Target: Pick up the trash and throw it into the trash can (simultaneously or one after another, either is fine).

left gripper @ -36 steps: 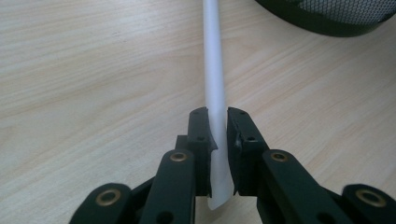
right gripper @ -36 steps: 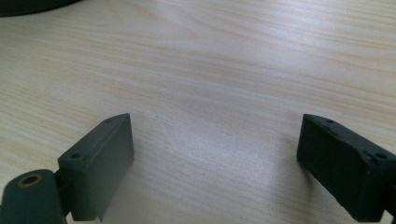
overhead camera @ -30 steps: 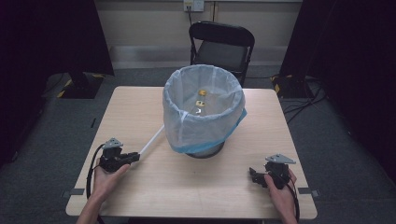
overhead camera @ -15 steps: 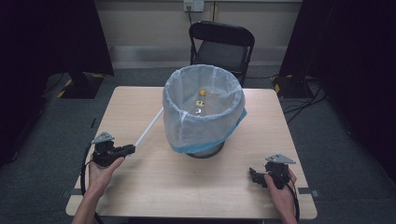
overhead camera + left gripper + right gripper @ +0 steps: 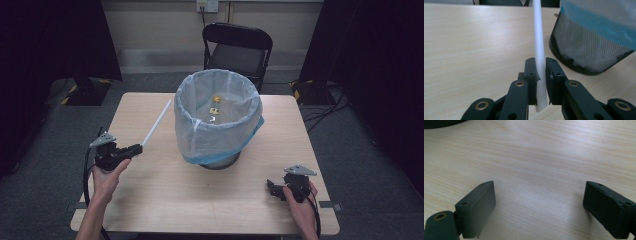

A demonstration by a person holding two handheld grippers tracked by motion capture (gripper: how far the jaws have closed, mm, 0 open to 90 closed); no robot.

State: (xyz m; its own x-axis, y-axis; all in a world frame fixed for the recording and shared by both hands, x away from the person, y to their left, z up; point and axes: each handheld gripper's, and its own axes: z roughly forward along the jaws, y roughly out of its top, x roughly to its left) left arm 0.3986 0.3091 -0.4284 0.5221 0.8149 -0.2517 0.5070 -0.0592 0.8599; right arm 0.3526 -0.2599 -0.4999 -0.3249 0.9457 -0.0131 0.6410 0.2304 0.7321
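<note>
A black mesh waste bin (image 5: 218,120) lined with a white and blue bag stands in the middle of the table (image 5: 150,200); a few small yellow scraps lie at its bottom. My left gripper (image 5: 138,148) is shut on the near end of a long white tube (image 5: 156,122), which slants up and away, left of the bin. In the left gripper view the tube (image 5: 538,37) runs up between my jaws, my left gripper (image 5: 541,67) clamped on it, the bin (image 5: 589,47) to its right. My right gripper (image 5: 271,188) rests open at the table's near right; the right gripper (image 5: 539,195) holds nothing.
A black folding chair (image 5: 236,50) stands behind the table. Cables lie on the grey floor (image 5: 360,125) at the right. Dark curtains hang on both sides.
My left gripper has moved left and away from the bin with the white tube, whose far end has swung from the bin's side up and outward. The right gripper has stayed put.
</note>
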